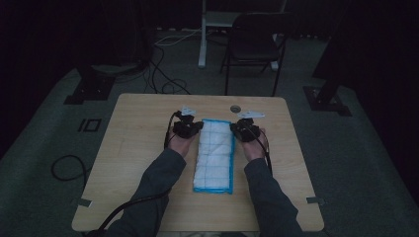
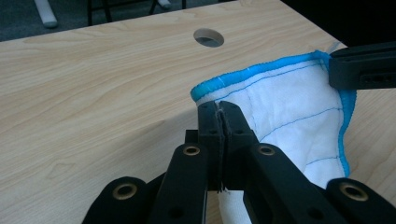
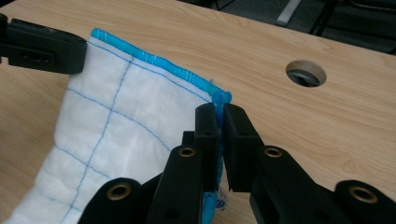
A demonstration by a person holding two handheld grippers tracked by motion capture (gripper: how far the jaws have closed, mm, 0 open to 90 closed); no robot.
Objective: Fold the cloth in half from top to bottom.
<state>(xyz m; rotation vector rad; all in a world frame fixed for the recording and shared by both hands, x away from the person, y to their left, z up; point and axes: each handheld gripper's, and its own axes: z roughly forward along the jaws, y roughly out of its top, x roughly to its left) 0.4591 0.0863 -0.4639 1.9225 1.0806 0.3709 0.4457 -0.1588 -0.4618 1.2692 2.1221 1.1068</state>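
Jaws of both grippers are pressed together on the far end of a cloth, one at each far corner. High view: the left gripper (image 1: pixel 193 127) and the right gripper (image 1: pixel 238 129) sit at the two far corners of a white cloth (image 1: pixel 213 157) with a blue border and a grid of thin blue lines. The cloth lies lengthwise on the middle of a wooden table (image 1: pixel 133 148), its near end flat toward the person. A sleeved forearm runs back from each gripper to the bottom edge. A round hole (image 1: pixel 235 108) in the tabletop lies just beyond the cloth, and a dark chair (image 1: pixel 254 47) stands on the floor past the table.

Left gripper view: the left gripper (image 2: pixel 220 112) pinches the cloth (image 2: pixel 289 107) at its corner, the white fabric caught between the two black pads. The blue edge curves up off the wood toward the right gripper (image 2: pixel 336 70), which clamps the other corner.

Right gripper view: the right gripper (image 3: pixel 219 112) clamps the blue corner seam of the cloth (image 3: pixel 116 130), lifted above the table. The left gripper (image 3: pixel 79 49) holds the opposite corner at upper left. The hole (image 3: pixel 306 73) lies to the right.
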